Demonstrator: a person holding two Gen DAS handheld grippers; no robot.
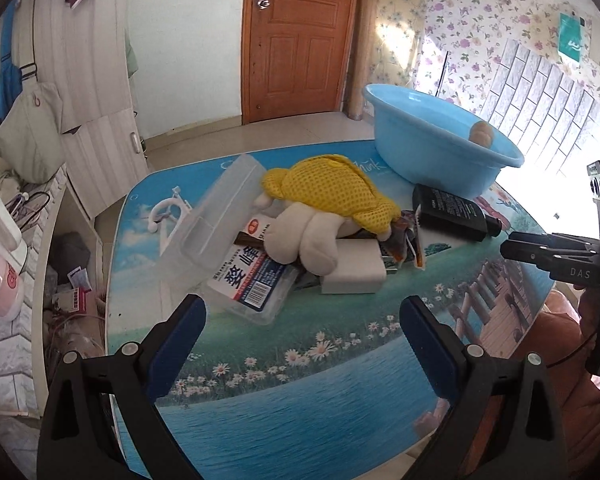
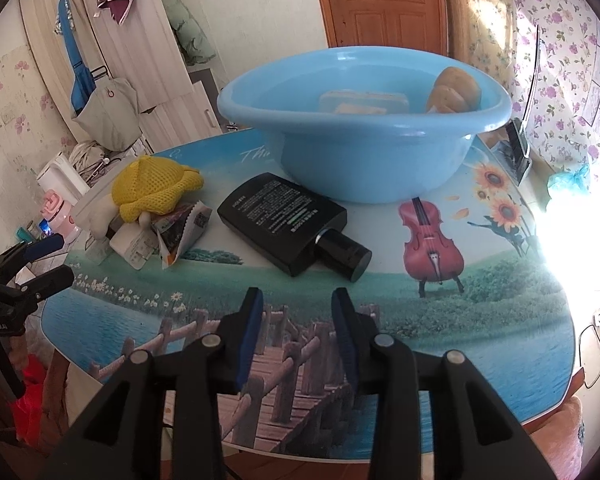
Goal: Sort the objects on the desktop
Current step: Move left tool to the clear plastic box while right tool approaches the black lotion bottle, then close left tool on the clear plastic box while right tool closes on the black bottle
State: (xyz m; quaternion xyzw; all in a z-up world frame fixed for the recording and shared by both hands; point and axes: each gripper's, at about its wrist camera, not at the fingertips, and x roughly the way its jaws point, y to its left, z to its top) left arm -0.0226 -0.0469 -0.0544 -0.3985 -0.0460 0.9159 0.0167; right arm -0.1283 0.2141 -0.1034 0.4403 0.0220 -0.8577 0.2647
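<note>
Two hand-held grippers hovered over a round surface [image 2: 500, 320] printed with a lake, a footbridge and a cello. The blue basin [image 2: 364, 152] at the far side served as the landmark.

Nearest the cameras, the left gripper [image 1: 302, 344] had its jaws spread wide with nothing between them. The right gripper [image 2: 296, 320] had its jaws partly open, also holding nothing, above the printed footbridge and well short of the basin.

Farther in, a flat black bottle [image 2: 284, 222] lay on its side just in front of the basin, its round cap pointing toward the right gripper.

Left of the basin, seen from the right gripper, sat a heap of things. A plush toy [image 1: 312, 236] in a yellow mesh top [image 1: 332, 190] lay on top of it. Under the toy were a white block [image 1: 352, 276] and a clear box with a blue printed label [image 1: 248, 284]. A crumpled snack packet [image 2: 182, 228] lay on the basin side of the heap. A clear plastic lid [image 1: 220, 208] leaned on the heap's far side from the basin.

Farthest away, inside the basin, rested a potato [image 2: 456, 90] against the right wall and a pale rectangular object [image 2: 364, 104], possibly a box, near the middle.
</note>
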